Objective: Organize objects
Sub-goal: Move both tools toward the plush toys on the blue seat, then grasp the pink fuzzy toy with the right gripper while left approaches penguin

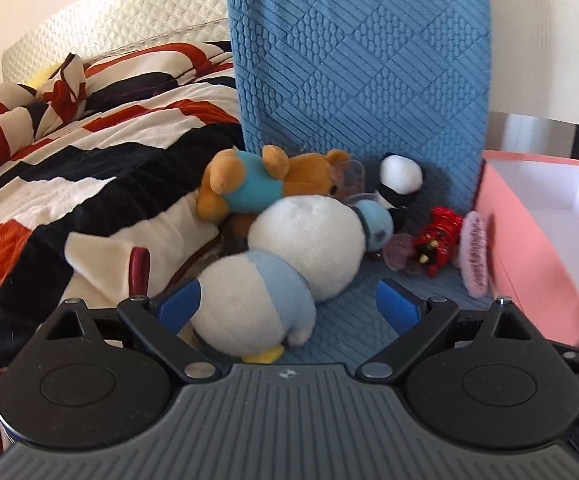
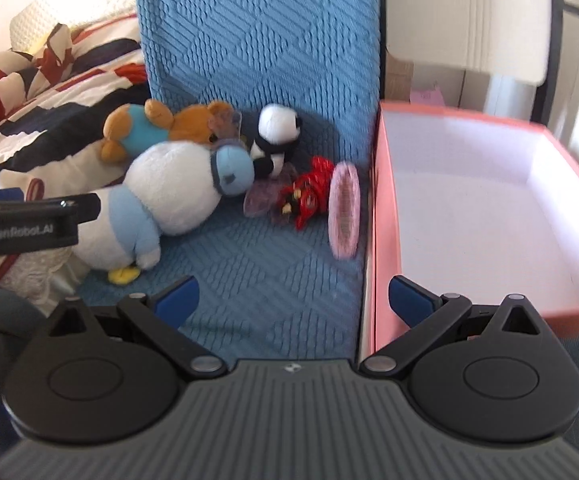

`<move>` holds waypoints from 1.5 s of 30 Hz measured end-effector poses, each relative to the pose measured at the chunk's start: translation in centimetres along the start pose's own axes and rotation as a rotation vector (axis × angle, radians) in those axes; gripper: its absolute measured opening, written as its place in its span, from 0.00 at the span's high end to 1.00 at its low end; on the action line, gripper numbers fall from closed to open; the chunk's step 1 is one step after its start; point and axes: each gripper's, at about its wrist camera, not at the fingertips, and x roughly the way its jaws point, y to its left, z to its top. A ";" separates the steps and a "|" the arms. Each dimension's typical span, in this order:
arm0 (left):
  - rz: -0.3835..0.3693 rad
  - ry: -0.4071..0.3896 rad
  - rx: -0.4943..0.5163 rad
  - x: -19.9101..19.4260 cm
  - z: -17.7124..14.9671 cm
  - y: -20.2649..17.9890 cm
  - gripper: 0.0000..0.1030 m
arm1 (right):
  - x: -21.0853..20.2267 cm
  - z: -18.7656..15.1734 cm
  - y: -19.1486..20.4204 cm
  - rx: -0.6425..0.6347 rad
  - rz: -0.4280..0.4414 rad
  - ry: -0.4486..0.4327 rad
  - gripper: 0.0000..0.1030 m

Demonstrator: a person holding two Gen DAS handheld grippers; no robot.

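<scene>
Pink box (image 2: 485, 216): rectangular, open-topped, salmon-pink outside, white and smooth inside. Nothing visible in it. It stands at the right edge of the blue cushion (image 2: 265, 264), touching it.

Blue cushion: textile with an embossed pattern of ribbed squares and small scale-like bumps; a matching upright piece rises behind the toys.

Toys all lie on the cushion, outside the box:
- white-and-light-blue plush (image 1: 285, 264), rounded, fluffy, with a small yellow foot; largest item, lying on its side.
- brown bear plush (image 1: 265, 184) in a teal shirt, behind it, against the upright piece.
- black-and-white panda plush (image 1: 399, 184), to the right of the bear.
- red toy (image 1: 437, 240), glossy, hard-looking, ribbed; details too small to tell.
- pink round item (image 1: 475, 256), disc-shaped, standing on edge just beside the box wall; blurred.
- translucent purplish piece (image 2: 265, 196) between the blue plush head and the red toy.

Striped blanket (image 1: 69, 168): fleecy, in red, white and black, left of the cushion.

Left gripper (image 1: 289, 308): blue-padded fingers spread wide; the lower part of the white-and-blue plush lies between them, the left pad close against it, no grasp evident.

Right gripper (image 2: 293, 300): fingers spread apart, holding nothing, straddling the near box wall over the cushion edge.
</scene>
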 end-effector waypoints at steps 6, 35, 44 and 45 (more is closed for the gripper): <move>0.057 0.022 0.073 3.0 0.9 -0.3 0.06 | 2.8 0.5 0.9 -0.073 -0.022 -0.034 0.04; -0.003 0.303 0.488 15.7 2.8 -2.8 0.06 | 19.2 -0.8 2.5 -0.394 -0.425 -0.043 0.45; -0.004 0.363 0.583 18.3 2.1 -3.9 0.06 | 21.8 -1.8 3.1 -0.527 -0.584 -0.031 0.66; -0.003 0.370 0.589 18.7 2.0 -3.9 0.06 | 21.8 -2.0 3.1 -0.534 -0.598 -0.032 0.67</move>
